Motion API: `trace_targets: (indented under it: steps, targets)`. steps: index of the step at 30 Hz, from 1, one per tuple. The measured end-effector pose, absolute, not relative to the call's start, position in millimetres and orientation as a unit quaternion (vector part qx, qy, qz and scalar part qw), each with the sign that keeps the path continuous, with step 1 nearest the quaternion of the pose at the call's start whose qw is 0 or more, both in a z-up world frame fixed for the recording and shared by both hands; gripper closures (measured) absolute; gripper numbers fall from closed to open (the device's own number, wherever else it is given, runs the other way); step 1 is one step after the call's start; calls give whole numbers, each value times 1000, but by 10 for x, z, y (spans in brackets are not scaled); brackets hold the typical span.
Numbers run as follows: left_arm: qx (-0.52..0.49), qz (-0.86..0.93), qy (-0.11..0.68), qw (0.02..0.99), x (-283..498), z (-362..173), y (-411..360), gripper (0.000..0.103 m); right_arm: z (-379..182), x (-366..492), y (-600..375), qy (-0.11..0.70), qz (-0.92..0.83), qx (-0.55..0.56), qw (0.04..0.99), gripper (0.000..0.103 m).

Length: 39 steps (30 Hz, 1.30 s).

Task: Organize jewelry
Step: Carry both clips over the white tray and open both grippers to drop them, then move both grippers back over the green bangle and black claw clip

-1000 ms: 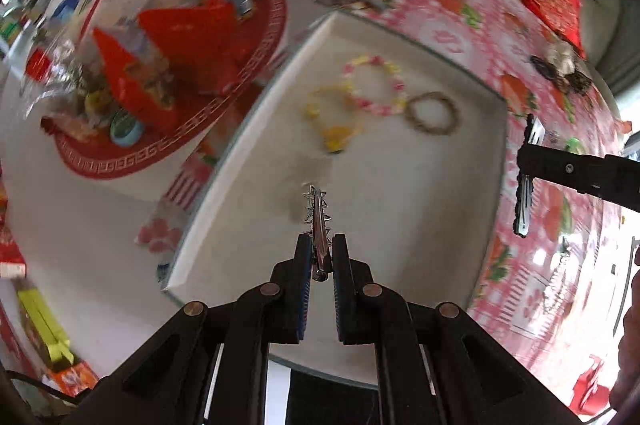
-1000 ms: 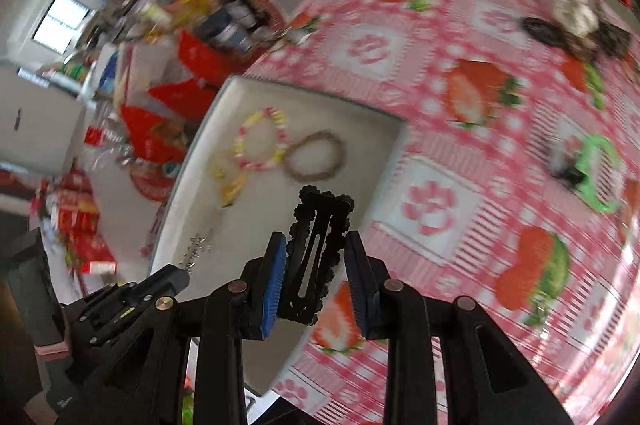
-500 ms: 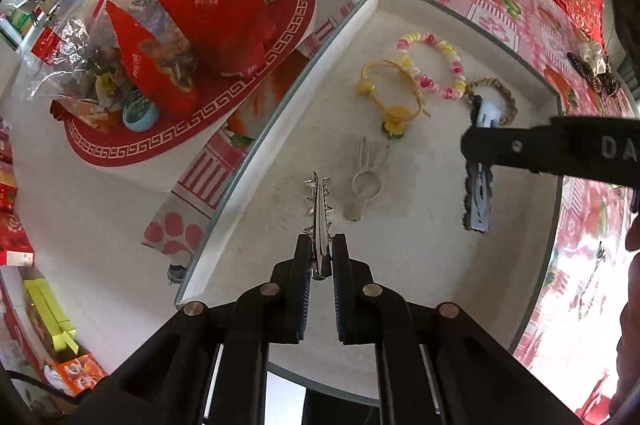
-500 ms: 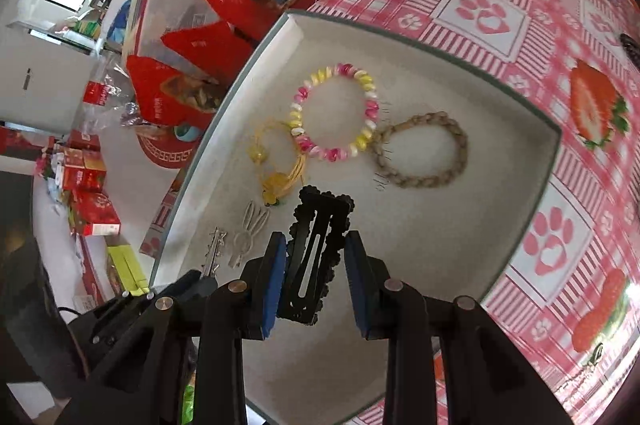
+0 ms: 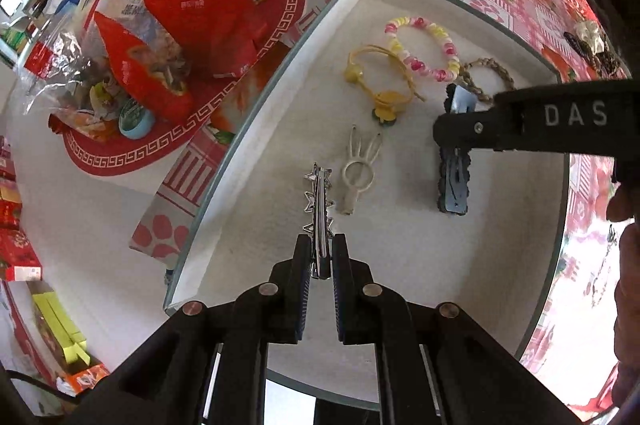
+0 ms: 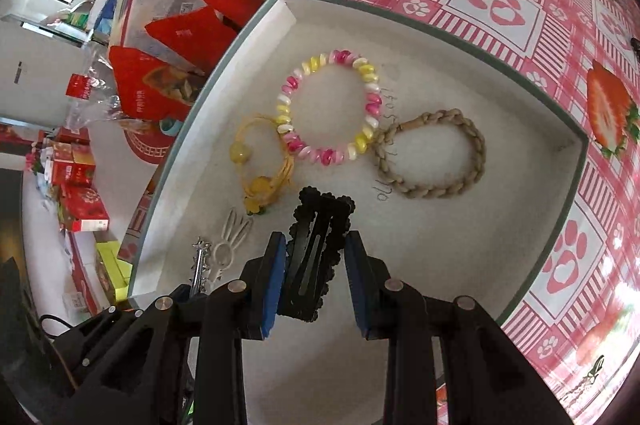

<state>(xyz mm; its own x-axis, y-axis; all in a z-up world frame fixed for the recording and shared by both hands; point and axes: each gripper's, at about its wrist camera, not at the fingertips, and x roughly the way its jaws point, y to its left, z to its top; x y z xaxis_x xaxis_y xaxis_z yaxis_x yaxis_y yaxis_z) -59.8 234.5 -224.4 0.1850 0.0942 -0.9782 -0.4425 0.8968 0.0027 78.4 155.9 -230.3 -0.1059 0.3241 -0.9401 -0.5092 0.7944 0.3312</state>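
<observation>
Left wrist view: left tool [image 5: 320, 257] is clamped on the near end of the silver star hair clip [image 5: 318, 199], which sticks out forward over the floor of the white tray [image 5: 256, 129], just left of the white bunny clip [image 5: 358, 177]. Whether the star clip's tip touches the tray floor cannot be told.

Right wrist view: right tool [image 6: 316, 265] carries the black scalloped hair clip [image 6: 316, 249]; the left pad presses its edge, while a gap shows at the right pad, so the jaws look partly spread and the grip looks marginal. The clip hangs tilted, its far end near the yellow bead bracelet [image 6: 262, 165] and the braided bracelet [image 6: 432, 153]. The pink and yellow bead bracelet [image 6: 330, 109] lies farther back.

Judged step: setting both clips down in the near row of the tray.

How to do it well:
- Lower each tool until the clip lies flat on the tray floor before spreading the jaws; a drop from height could bounce it onto the bracelets.
- Place the star clip parallel to the bunny clip, beside it and not on top.
- Place the black clip right of the bunny clip, short of the braided bracelet.
- Release one side at a time, since the tools sit close together.
- Withdraw straight back toward the near rim so the pads do not drag a clip.

Tray sits on the desk [image 6: 560, 25], with a strawberry cloth.
</observation>
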Motion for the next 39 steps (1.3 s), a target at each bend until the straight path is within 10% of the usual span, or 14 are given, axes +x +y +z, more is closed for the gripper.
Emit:
trace_targets:
  steps: [10,16,36,37,39]
  targets:
    - [-132,171,624,751,-560,-2272,2291,87,-2307,804,1593,672,316,-76,666,68]
    - [-131,173,627,748,-551,-2271,2296,87,-2300,833,1594,675,323,-70,660,48]
    - [-90,167,629,754,-431,-2136,2183,86,-1794,918,788,657,299,41,691,44]
    - [-87,166,628,755,-425,-2124,2170,79,-1776,908,738,656,295,45,693,44]
    - [-81,172,626,756,-419,-2088,2148,0,-1733,897,565,654,285,54,699,44]
